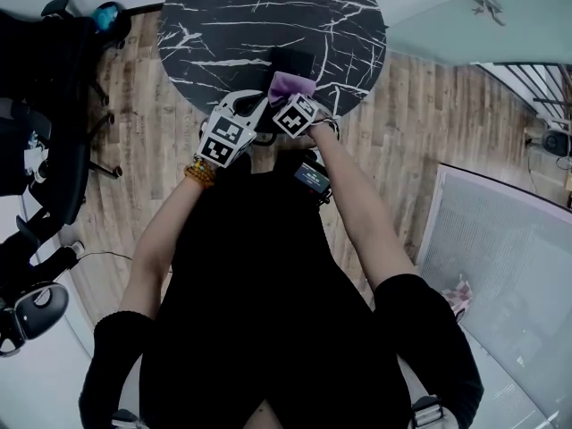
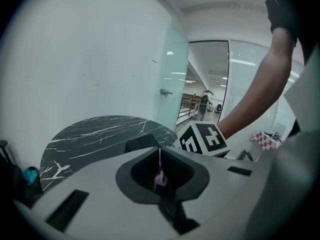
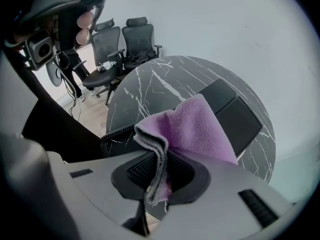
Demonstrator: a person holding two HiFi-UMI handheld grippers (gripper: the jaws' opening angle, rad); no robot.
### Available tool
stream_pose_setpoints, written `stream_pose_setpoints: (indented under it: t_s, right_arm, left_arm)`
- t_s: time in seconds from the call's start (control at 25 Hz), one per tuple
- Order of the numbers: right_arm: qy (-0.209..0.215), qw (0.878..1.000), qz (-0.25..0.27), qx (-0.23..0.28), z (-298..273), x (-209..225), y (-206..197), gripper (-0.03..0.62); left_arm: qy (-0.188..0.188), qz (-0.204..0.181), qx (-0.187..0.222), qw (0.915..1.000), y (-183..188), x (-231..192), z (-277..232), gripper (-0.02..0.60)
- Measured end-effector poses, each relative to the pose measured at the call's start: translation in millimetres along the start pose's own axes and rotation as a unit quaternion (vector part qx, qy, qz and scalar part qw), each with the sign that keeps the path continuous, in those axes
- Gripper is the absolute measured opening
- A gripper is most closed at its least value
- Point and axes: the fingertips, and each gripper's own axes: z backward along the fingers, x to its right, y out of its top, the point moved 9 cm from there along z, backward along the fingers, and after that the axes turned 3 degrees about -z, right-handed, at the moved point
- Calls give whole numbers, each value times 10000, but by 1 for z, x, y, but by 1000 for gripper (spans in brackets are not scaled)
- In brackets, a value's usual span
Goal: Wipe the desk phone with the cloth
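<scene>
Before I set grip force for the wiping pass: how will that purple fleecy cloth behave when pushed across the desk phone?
Probably floppy: the purple fleecy cloth droops in folds from the right tongs. Likely light, since a small pinch carries it. Its fuzzy nap should drag and bunch rather than slip.
</scene>
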Motion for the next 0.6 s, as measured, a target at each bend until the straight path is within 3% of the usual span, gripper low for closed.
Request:
stream_pose_setpoints:
  t_s: [0.6]
  right_arm:
    - [131,9999,-32,-92,-4,-11,-7,61]
  left_arm:
    - [-20,-23,-45,10000,-3,0,-3,23]
